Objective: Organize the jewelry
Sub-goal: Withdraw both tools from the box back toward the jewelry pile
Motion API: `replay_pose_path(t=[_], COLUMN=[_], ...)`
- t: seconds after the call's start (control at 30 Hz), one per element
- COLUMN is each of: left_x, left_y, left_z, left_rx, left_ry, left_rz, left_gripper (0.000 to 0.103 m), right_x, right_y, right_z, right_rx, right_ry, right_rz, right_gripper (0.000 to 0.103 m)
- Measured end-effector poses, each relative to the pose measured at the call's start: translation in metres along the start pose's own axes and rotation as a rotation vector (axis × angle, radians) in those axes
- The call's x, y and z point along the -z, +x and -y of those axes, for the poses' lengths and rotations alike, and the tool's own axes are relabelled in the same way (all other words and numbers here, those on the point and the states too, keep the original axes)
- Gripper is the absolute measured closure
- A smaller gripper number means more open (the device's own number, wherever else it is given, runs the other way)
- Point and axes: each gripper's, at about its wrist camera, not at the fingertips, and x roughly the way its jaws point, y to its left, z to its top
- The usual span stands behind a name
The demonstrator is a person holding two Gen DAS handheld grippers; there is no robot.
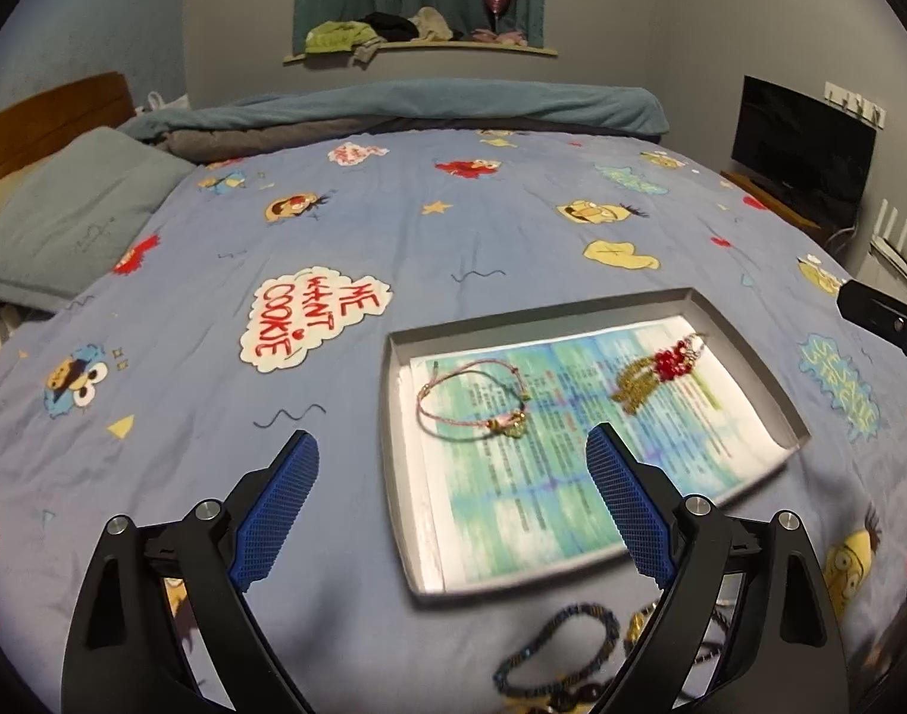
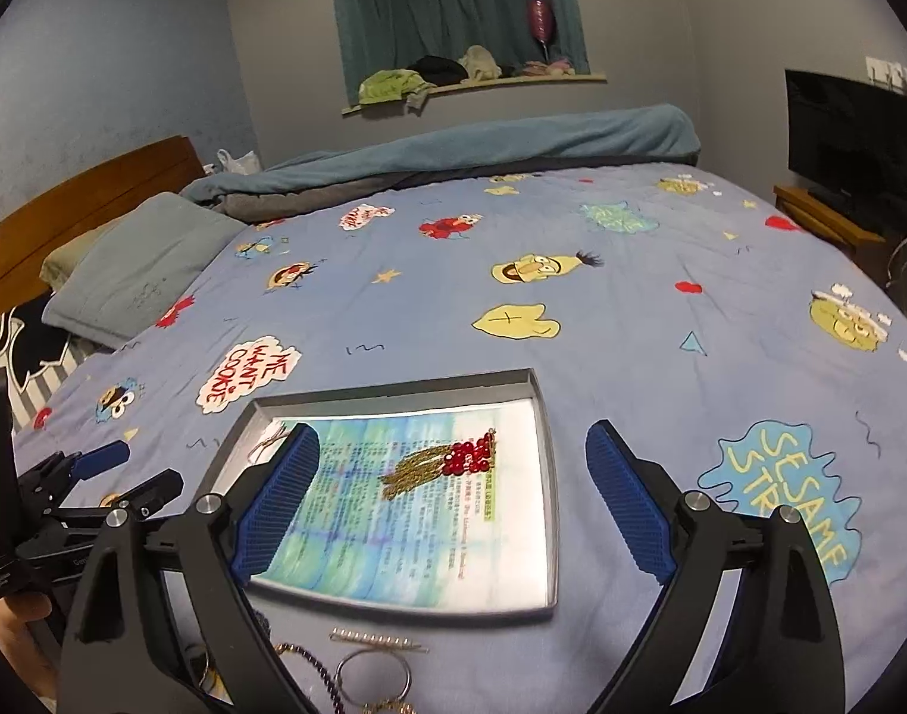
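Left wrist view: the left gripper [image 1: 453, 467] hangs with jaws wide apart, empty, above the tray [image 1: 745, 351] on the bed [image 1: 185, 309]; inside, a pink cord bracelet [image 1: 468, 401] lies looped and a red-beaded gold tassel piece [image 1: 656, 378] runs diagonally toward the far right corner.

Right wrist view: the right gripper [image 2: 453, 467] has its jaws spread and empty over the same tray [image 2: 550, 500], the tassel piece [image 2: 447, 461] with its fringe trailing toward the near left.

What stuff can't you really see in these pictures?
- Printed words on the blue-green paper sheet lining the grey metal tray: too small and blurred, both views.
- Thin pink cord bracelet: in the right wrist view, mostly hidden behind the right gripper fingers.
- Dark beaded bracelet on the bedspread: blurred, partly behind the left gripper and cut by the bottom edge.
- Silver ring bangle: partly cut by the bottom edge, right wrist view.
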Motion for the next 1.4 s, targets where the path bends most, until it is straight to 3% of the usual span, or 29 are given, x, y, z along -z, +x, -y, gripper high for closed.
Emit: replay_pose_path(t=[0.13, 0.23, 0.5, 0.67, 0.97, 1.13, 1.4], left_x=[0.005, 0.008, 0.043, 0.070, 0.111, 0.124, 0.142], left_y=[-0.017, -0.033, -0.067, -0.074, -0.062, -0.051, -0.033], left_z=[0.001, 0.001, -0.005, -0.012, -0.005, 0.004, 0.015], left_rx=[0.017, -0.008, -0.013, 0.026, 0.058, 0.053, 0.108], left_ry=[0.023, 0.050, 0.107, 0.073, 0.053, 0.084, 0.129], left_rz=[-0.004, 0.011, -0.014, -0.036, -0.062, -0.075, -0.096], left_gripper=[0.012, 0.011, 0.011, 0.011, 0.011, 0.011, 0.011], right_x=[0.001, 0.006, 0.028, 0.051, 0.108, 0.130, 0.155], right_y=[-0.021, -0.040, -0.069, -0.077, -0.056, -0.044, -0.028], right_z=[-0.003, -0.002, 0.019, 0.019, 0.000, -0.009, -0.014], right_rx=[-0.052, -0.013, 0.015, 0.005, 0.001, 0.009, -0.023], right_ry=[-0.021, -0.077, -0.076, -0.070, -0.089, -0.129, -0.170], right_rz=[0.002, 0.010, -0.029, -0.041, -0.110, -0.127, -0.152], right_gripper=[0.013, 0.012, 0.011, 0.011, 0.011, 0.011, 0.011])
